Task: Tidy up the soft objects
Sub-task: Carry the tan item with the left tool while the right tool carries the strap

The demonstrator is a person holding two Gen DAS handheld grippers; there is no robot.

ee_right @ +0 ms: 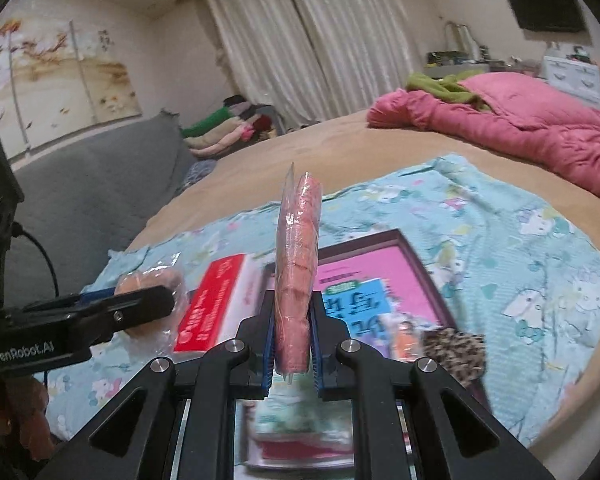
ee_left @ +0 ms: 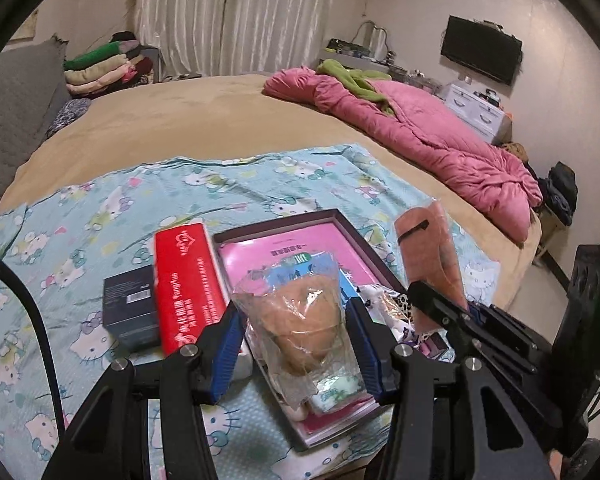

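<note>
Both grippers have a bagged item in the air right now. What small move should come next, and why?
Probably lower the right gripper toward the open box and release there. It is shut on the pink bagged item, held upright directly above the box. The left gripper grips the tan bagged item and can follow afterward.

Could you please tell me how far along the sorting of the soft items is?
Midway, I'd judge. Done: nothing clearly sorted. In hand: the left gripper holds a clear bag of tan soft fabric; the right gripper clamps a plastic-wrapped salmon-pink cloth roll. Left: a leopard-print fabric piece lies by the dark-framed tray.
</note>
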